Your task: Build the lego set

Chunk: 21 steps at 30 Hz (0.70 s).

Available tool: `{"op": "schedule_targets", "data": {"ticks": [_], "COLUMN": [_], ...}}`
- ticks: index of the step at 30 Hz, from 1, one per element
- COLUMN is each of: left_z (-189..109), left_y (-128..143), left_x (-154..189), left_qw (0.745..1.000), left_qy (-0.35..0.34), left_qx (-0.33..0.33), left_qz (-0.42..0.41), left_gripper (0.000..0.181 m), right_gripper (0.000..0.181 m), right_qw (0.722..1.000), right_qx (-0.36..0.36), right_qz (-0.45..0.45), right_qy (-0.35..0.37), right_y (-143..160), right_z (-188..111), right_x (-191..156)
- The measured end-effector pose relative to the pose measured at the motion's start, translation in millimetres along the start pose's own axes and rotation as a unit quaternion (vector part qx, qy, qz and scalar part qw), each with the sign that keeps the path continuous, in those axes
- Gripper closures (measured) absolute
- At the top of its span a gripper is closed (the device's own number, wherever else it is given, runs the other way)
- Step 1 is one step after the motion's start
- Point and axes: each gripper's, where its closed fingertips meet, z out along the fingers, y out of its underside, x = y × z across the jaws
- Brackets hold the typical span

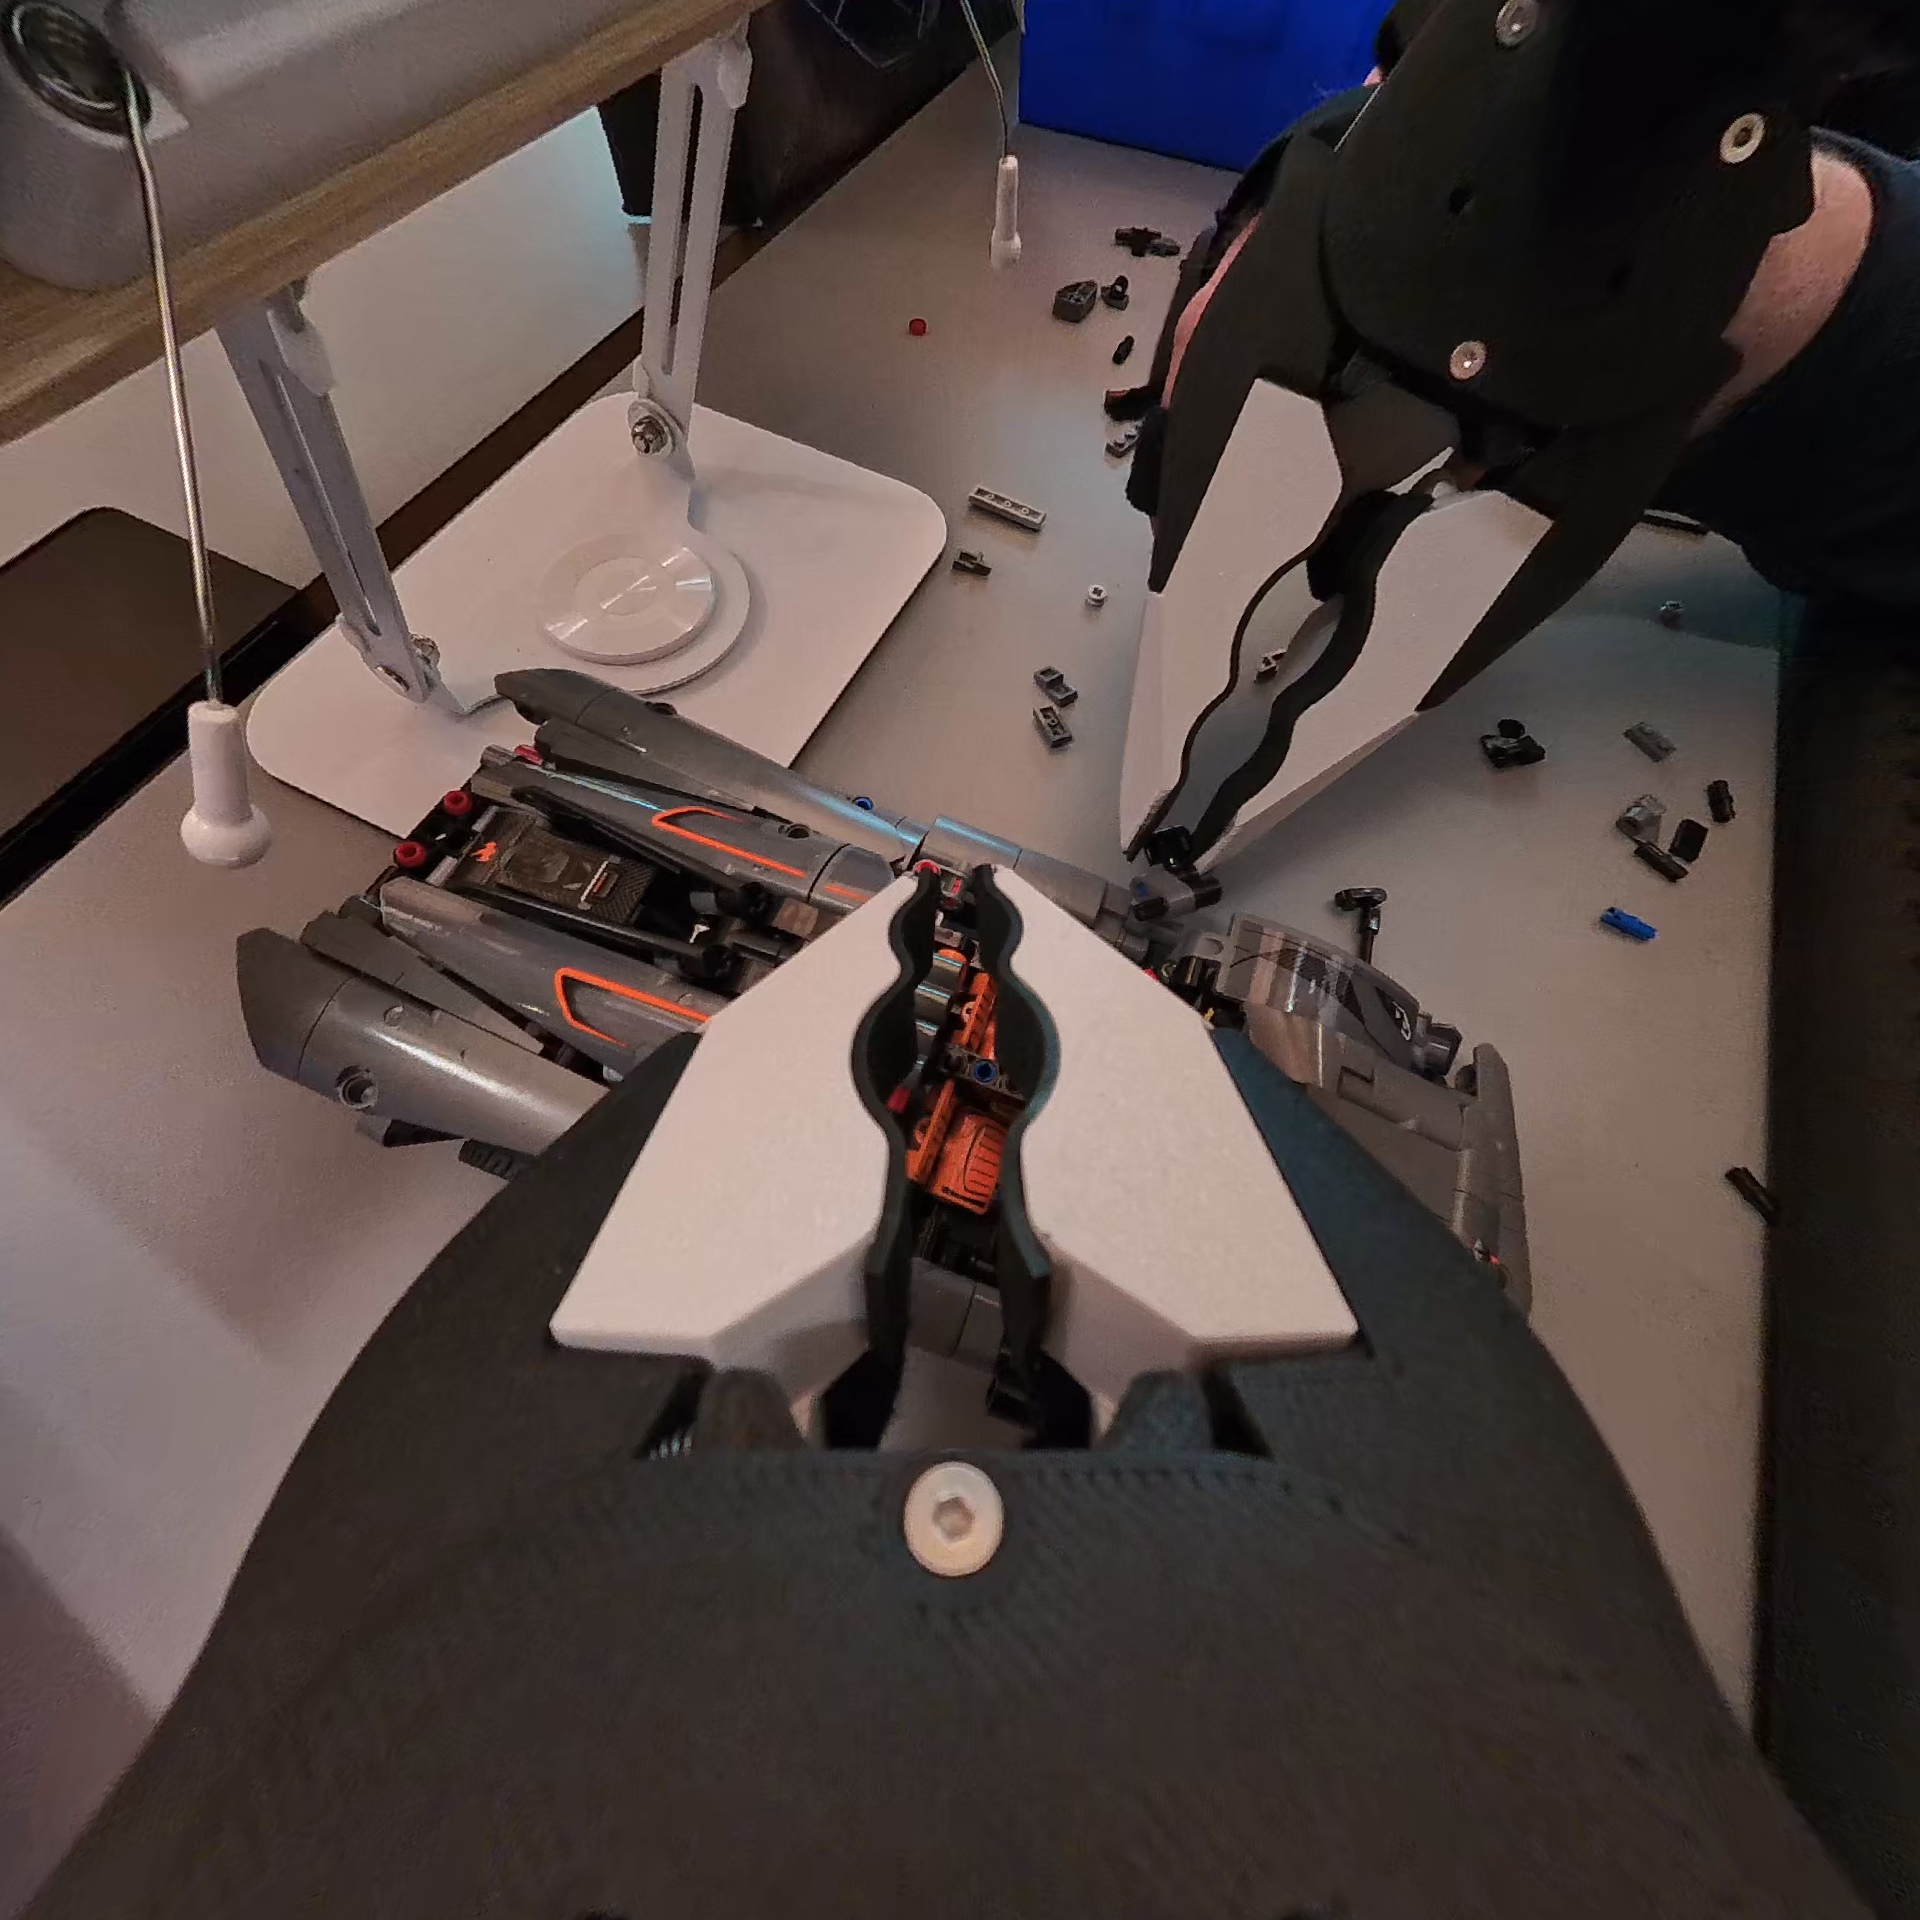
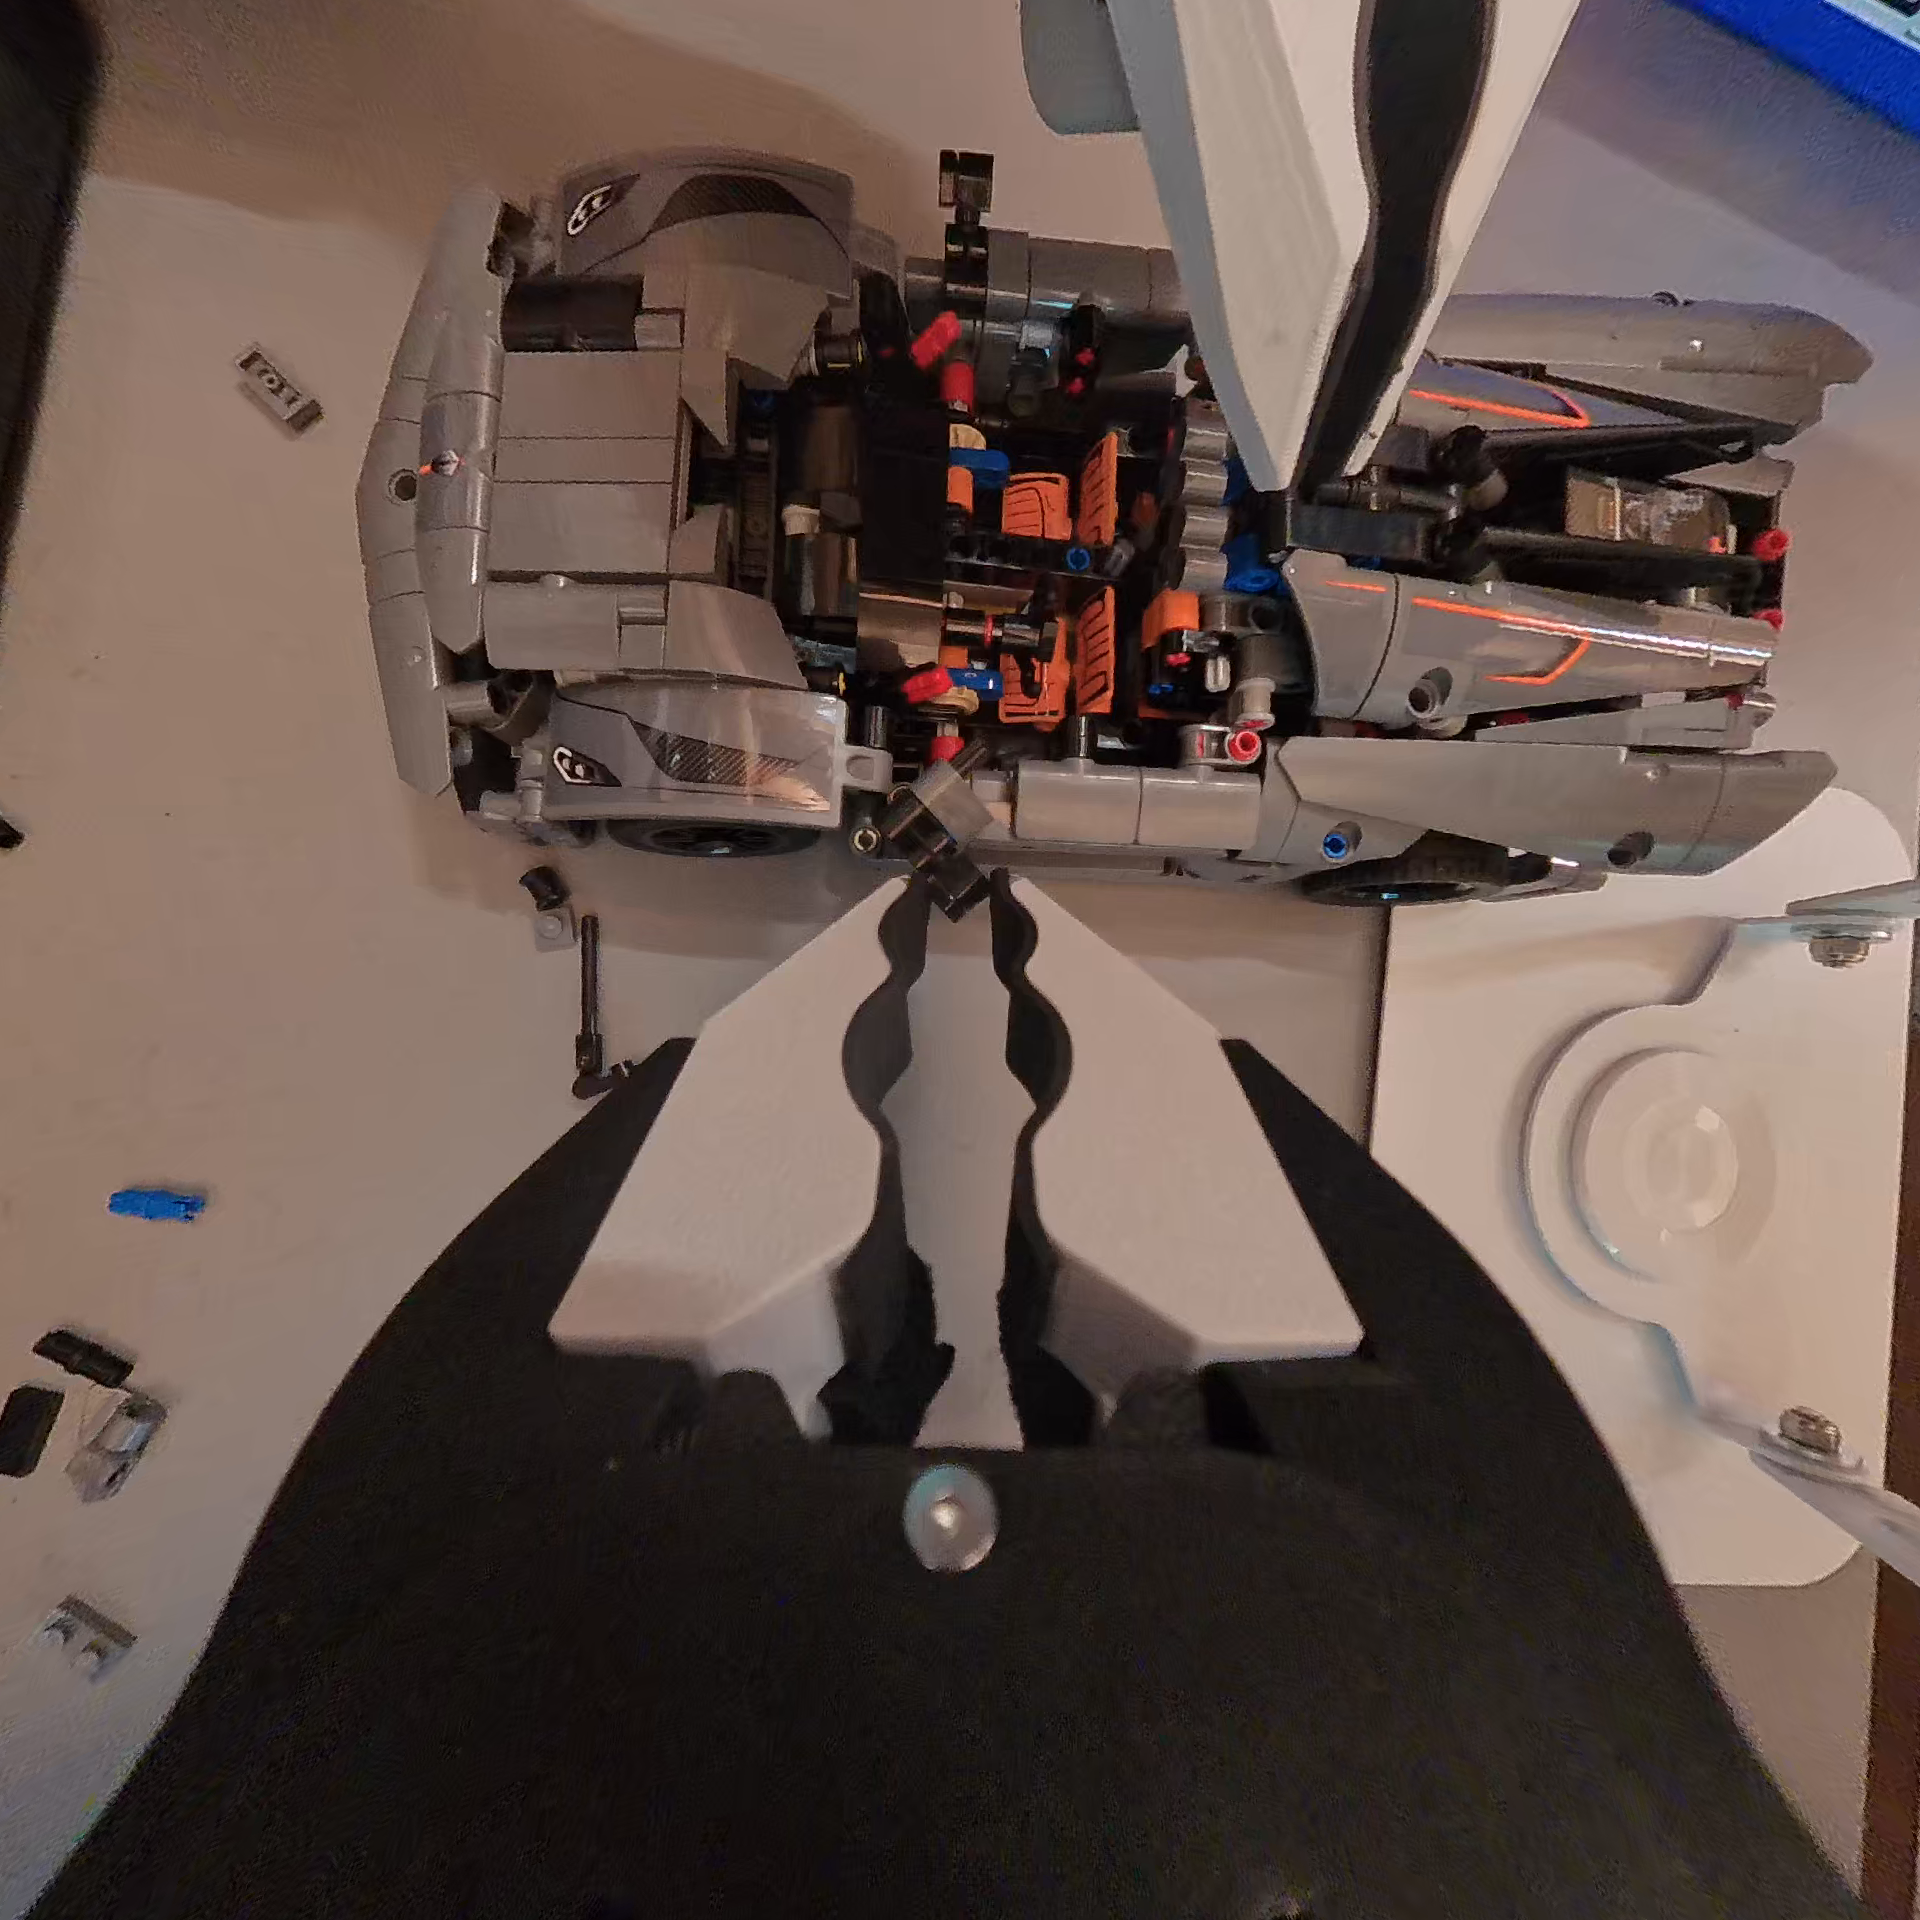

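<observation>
A grey lego car (image 1: 623,831) with orange trim and an open orange-and-black interior lies on the white table; the right wrist view shows it from above (image 2: 623,468). My left gripper (image 1: 951,883) is closed down on a part in the car's middle, behind the seats; it enters the right wrist view from the top (image 2: 1288,483). My right gripper (image 2: 951,888) is shut on a small black and grey piece (image 2: 930,821) and holds it against the car's side sill, between the two wheels. It also shows in the left wrist view (image 1: 1169,847) with the piece (image 1: 1174,888).
A white lamp base (image 1: 831,540) touches the car's rear (image 2: 1558,1351). Two white pull knobs (image 1: 223,810) hang above the table. Loose pieces lie around the car: a blue pin (image 2: 156,1203), a black axle (image 2: 589,997), a grey plate (image 2: 275,390) and several small black parts (image 1: 1662,831). My hands' fingertips stand some 8 cm from each other. Measured from the fingertips, the black axle (image 2: 589,997) is 9 cm or so from the right gripper and 15 cm from the left.
</observation>
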Motion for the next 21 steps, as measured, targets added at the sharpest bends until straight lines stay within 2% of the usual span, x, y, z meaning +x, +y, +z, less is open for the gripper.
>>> {"op": "schedule_targets", "data": {"ticks": [15, 21], "left_z": [6.0, 18.6], "left_y": [6.0, 12.7], "left_x": [6.9, 29.2], "left_qw": [1.000, 0.996], "left_qy": [0.011, 0.050], "left_qx": [-0.022, -0.053], "left_qz": [0.011, 0.046], "left_gripper": [0.173, 0.168], "right_gripper": [0.172, 0.172], "right_qw": [0.998, 0.997], "right_qx": [0.017, 0.014], "right_qz": [0.052, 0.065], "right_qy": [-0.024, -0.025], "right_y": [-3.6, -4.3], "right_z": [-4.0, -3.0], "right_x": [0.0, 0.4]}}
